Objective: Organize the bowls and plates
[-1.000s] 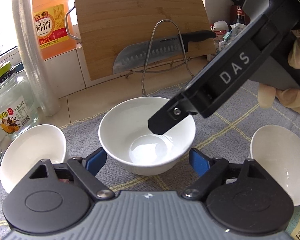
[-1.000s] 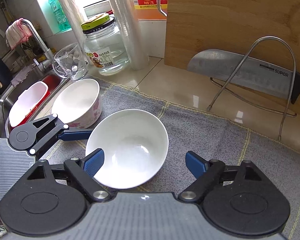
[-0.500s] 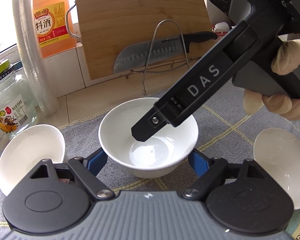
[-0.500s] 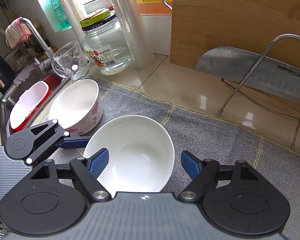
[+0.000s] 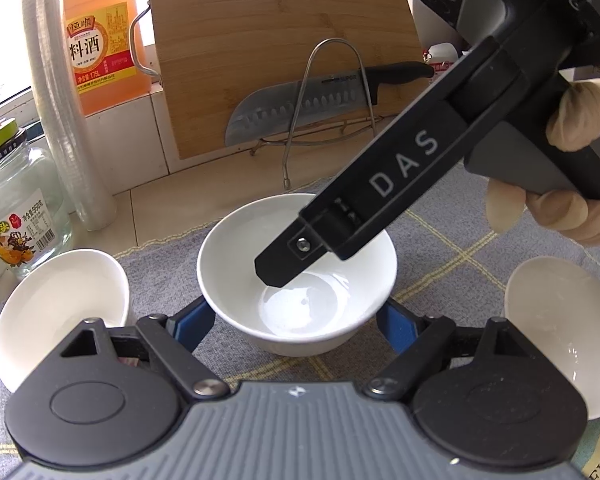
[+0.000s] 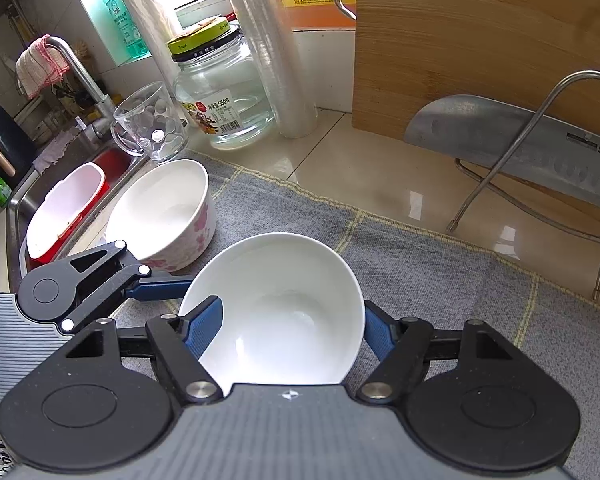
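The middle bowl (image 5: 296, 272) sits on the grey cloth (image 5: 440, 248) that covers the surface. Both tools are at it at once.

The left tool (image 5: 294, 324) has one blue finger on each side of the bowl, low down by its round belly. They look right up against it. I cannot tell if they press or only wait there. I think this tool is there to keep the bowl from sliding.

The right tool (image 6: 290, 328) comes down from above at a slant, held by a hand (image 5: 572, 216). Its jaws have just been closing, and the bowl is between them. Now they pinch it. One of its fingers (image 6: 202, 330) lies over the left part of the bowl. The other hugs the outside of the right edge. From the left camera, one dark finger dips into the bowl. That way of holding makes sense for lifting, because the curved wall gives the tool something to hang on to.

Two more bowls wait nearby. The flowered bowl (image 6: 162, 216) stands on the cloth beside the sink (image 6: 18, 200). A plain white bowl (image 5: 556, 332) stands on the other side, well apart. My guess is that the bowls get stacked, so the middle one goes into or onto a neighbour.

The cloth is likely there so wet bowls do not slip. The bowl is smooth and could slide out of a weak pinch.
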`<state>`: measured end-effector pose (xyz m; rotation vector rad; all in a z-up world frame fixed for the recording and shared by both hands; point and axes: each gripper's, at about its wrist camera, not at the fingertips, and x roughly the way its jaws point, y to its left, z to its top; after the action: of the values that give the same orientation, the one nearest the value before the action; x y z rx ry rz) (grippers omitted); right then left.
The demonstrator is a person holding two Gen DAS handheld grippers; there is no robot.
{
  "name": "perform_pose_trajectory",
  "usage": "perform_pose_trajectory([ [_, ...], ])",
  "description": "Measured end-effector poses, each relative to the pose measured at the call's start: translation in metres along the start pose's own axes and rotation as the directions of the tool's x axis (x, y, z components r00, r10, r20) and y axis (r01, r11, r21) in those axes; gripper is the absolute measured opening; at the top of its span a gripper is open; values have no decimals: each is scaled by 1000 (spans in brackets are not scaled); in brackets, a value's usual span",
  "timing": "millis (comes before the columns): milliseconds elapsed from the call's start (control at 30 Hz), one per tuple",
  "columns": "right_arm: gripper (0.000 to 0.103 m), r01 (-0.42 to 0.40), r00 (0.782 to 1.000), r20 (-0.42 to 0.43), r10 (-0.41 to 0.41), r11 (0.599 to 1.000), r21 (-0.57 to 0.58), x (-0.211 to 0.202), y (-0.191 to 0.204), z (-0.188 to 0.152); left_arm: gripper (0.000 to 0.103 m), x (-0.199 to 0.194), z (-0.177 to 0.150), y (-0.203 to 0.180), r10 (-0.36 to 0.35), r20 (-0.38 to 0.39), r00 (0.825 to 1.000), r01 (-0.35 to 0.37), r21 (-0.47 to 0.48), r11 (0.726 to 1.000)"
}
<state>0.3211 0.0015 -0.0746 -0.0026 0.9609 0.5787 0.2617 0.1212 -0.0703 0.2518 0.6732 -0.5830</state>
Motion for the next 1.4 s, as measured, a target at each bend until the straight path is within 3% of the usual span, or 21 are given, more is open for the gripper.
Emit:
perform_pose_trajectory([
  [700, 79, -12, 998, 54, 8, 998, 65, -45, 12, -14, 87, -43, 15, -26, -40, -4, 999, 40, 31, 999],
  [1400, 79, 29, 989, 144, -45, 993, 112, -110, 28, -71, 87, -82, 14, -79, -103, 13, 995, 101, 98, 990],
])
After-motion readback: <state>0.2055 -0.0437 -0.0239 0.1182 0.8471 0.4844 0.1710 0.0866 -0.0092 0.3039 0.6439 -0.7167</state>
